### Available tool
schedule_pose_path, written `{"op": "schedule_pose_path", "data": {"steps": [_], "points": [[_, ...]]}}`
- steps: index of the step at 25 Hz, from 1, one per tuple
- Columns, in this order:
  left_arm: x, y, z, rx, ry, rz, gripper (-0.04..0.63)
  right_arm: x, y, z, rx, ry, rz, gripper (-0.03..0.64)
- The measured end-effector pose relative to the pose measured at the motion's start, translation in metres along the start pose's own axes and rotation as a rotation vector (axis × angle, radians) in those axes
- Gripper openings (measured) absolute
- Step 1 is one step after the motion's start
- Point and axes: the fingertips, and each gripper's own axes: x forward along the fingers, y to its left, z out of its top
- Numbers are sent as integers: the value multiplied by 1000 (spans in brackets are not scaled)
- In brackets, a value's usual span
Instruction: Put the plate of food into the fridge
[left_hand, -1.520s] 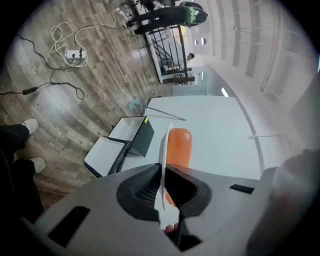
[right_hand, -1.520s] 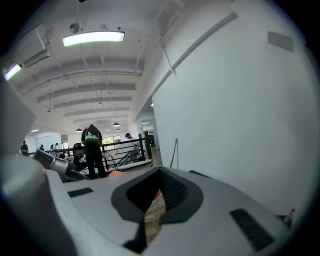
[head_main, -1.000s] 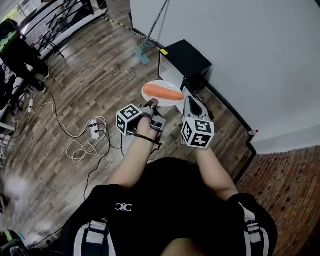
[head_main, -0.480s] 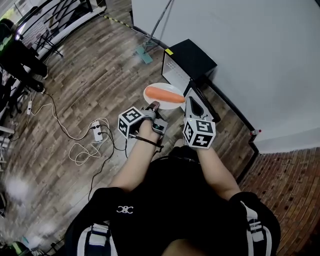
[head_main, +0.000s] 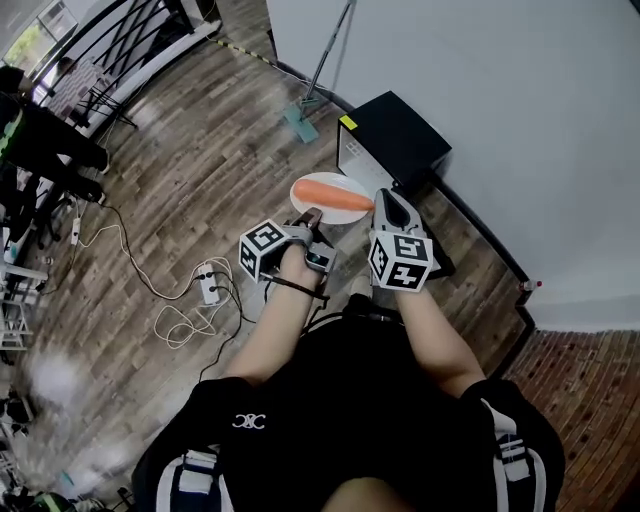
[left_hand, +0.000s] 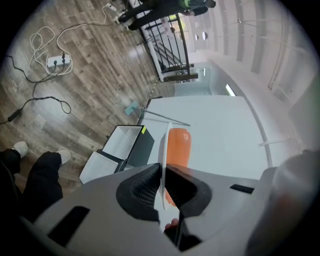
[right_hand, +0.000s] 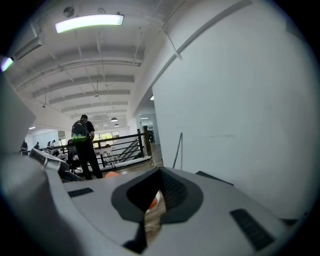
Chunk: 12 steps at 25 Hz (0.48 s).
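White plate (head_main: 308, 186), long orange carrot (head_main: 335, 196); only left gripper view shows left tongs (left_hand: 162, 192) clamping its rim, right tongs (right_hand: 150, 206) together.

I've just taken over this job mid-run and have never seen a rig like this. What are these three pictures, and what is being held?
There is no robot here: a person carries a hand-held claw in each hand. One picture comes from a camera on the person's head, looking steeply down. The other two come from cameras riding on each claw, looking along its jaws. The left claw is clamped on the rim of a round white plate carrying a long orange piece of food. The right claw sits beside the plate, jaws close together, gripping nothing. Ahead, on the brown wooden floor, stands a small black fridge with its door open.
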Motion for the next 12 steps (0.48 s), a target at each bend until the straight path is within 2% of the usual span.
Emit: {"op": "schedule_pose_path", "data": {"steps": [3, 5, 8, 12], "points": [[5, -5, 4, 27, -3, -39, 21, 3, -2, 3, -14, -27, 4, 3], [33, -20, 7, 31, -7, -59, 21, 27, -22, 8, -2, -20, 4, 3], [97, -46, 14, 34, -14, -43, 21, 84, -72, 21, 37, 21, -1, 3], [129, -48, 19, 6, -30, -33, 21, 112, -99, 22, 43, 60, -1, 3]]}}
